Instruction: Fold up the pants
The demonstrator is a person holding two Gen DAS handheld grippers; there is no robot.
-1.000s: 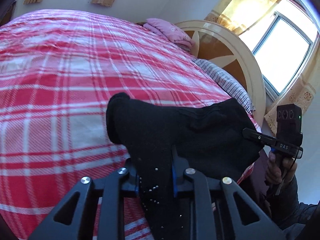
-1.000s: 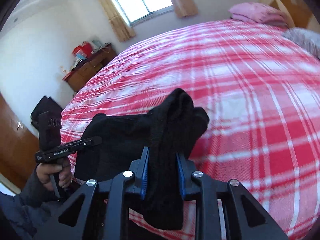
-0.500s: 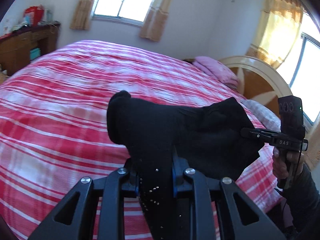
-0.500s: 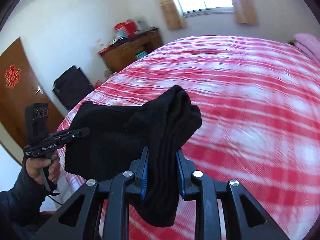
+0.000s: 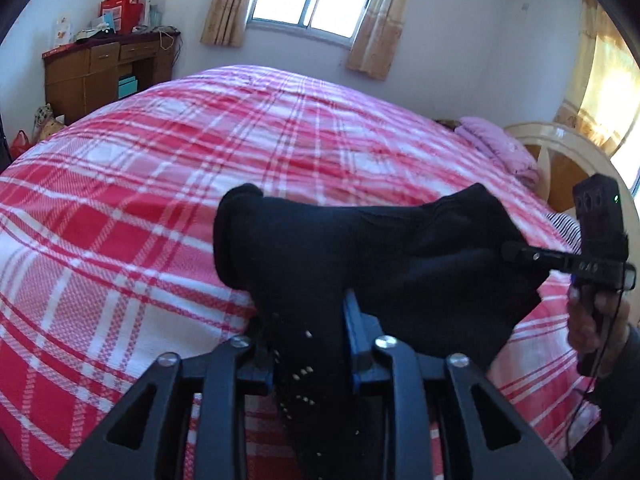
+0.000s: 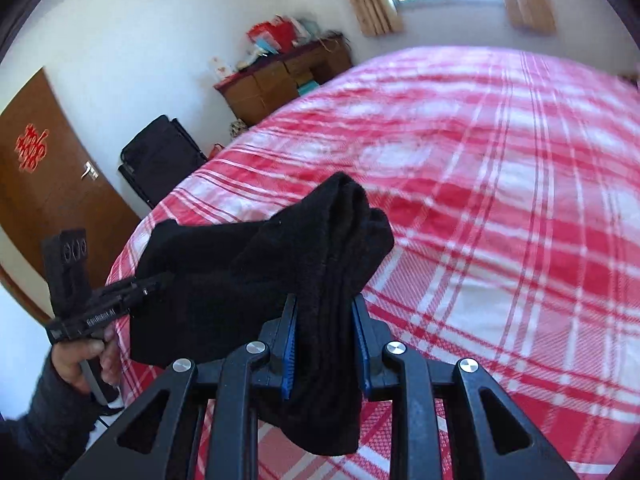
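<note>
The black pants [image 5: 360,248] hang bunched in the air above the red plaid bed [image 5: 160,184], stretched between both grippers. My left gripper [image 5: 308,320] is shut on one end of the pants. My right gripper [image 6: 324,320] is shut on the other end of the pants [image 6: 280,272]. The right gripper also shows in the left wrist view [image 5: 516,252], held by a hand. The left gripper shows in the right wrist view [image 6: 156,284], also hand-held. The fingertips are buried in the cloth.
A pink pillow [image 5: 500,148] and a cream headboard [image 5: 560,152] lie at the bed's right end. A wooden cabinet [image 5: 100,76] with clutter stands by the far wall. A brown door [image 6: 44,192] and a black case [image 6: 160,160] stand at the left.
Both grippers have swung round with the pants, lifting their view from the bedcover toward the far wall, window and cabinet. The grip on the pants is unchanged.
</note>
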